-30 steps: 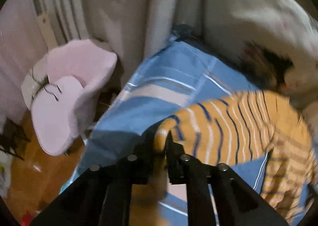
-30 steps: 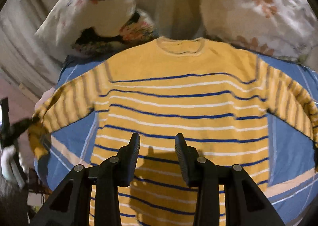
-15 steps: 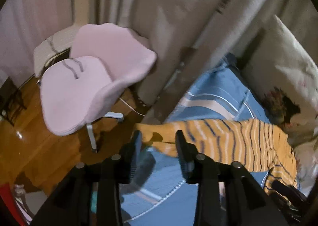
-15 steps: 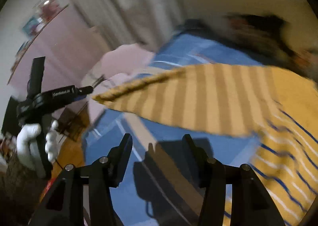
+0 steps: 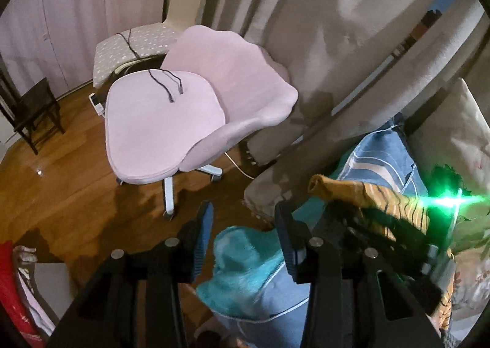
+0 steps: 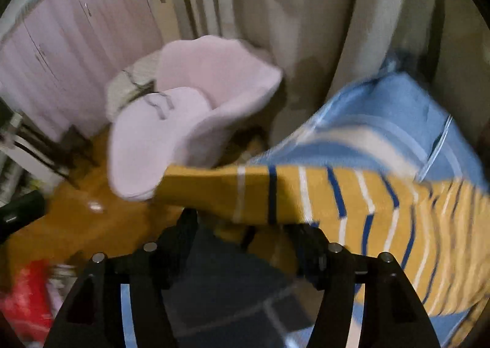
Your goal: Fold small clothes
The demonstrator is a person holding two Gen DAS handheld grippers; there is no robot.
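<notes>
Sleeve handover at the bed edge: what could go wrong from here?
The right tongs stand open around the striped sleeve, not yet closed, and the view is blurred, so the grab may miss. The left tongs are open and empty, so the sleeve cuff could slide off the blue bedsheet.

left wrist: faces floor | right wrist: faces bedside | shared: pink chair [image 5: 171, 121]

Beyond the left tongs [image 5: 242, 243], whose jaws stand apart, open wood floor [image 5: 67, 182] lies free. A pink chair [image 5: 171, 121] stands on it near the bed [image 5: 379, 158], with curtains [image 5: 321, 51] closing the far side. The sweater sleeve [image 6: 275, 194] stretches across just ahead of the right tongs [image 6: 245, 243], overhanging the bed's edge toward the chair.
</notes>
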